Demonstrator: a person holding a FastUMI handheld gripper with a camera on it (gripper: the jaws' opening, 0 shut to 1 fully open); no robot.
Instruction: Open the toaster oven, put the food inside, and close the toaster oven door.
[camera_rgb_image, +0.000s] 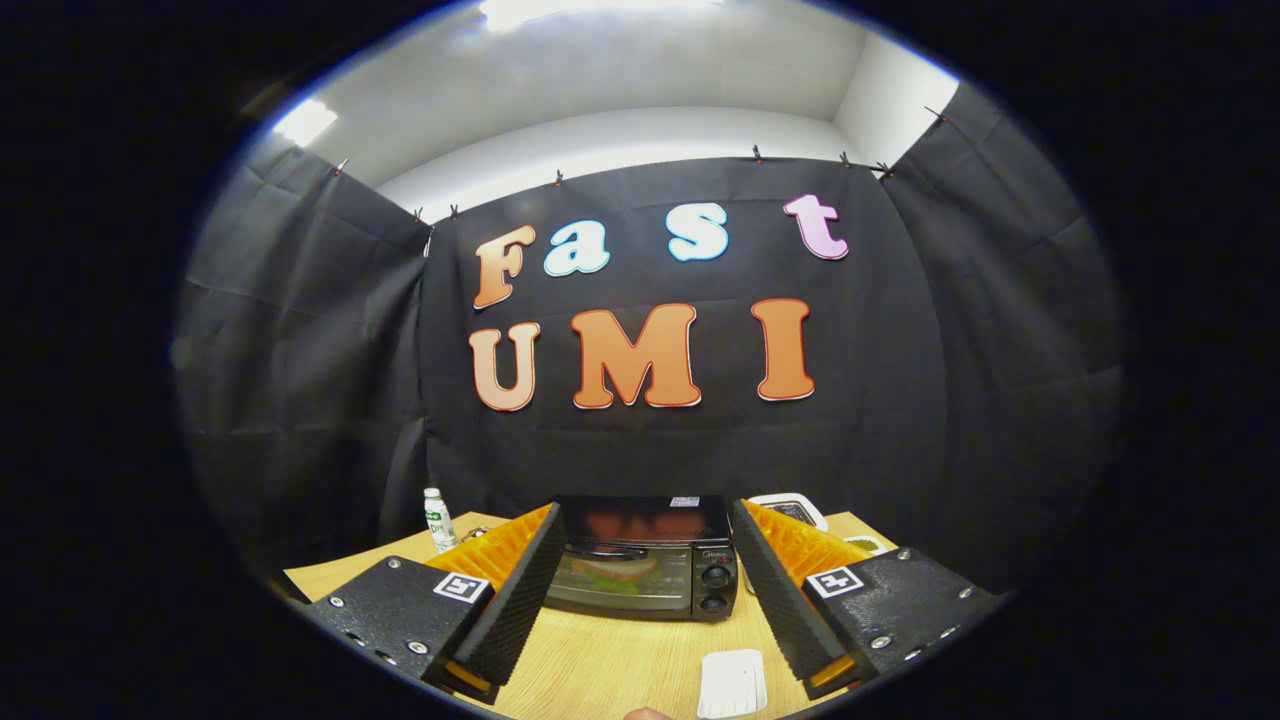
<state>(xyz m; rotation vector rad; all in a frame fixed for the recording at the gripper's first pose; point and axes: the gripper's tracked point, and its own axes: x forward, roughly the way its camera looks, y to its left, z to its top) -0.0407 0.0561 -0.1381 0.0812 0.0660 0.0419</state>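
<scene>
A black toaster oven (645, 565) stands on the wooden table (620, 660), beyond my fingers and framed between them. Its glass door is closed, with a dark handle along the top and two knobs (715, 588) on its right side. Something with green and pale colours shows dimly through the glass. My gripper (645, 590) is open, its fingers spread wide with nothing between them, some way short of the oven.
A small white bottle (437, 520) stands left of the oven. A white tray (790, 510) sits behind the oven's right side, and a small dish (865, 545) lies to the right. A white flat object (732, 683) lies on the table close below the right finger.
</scene>
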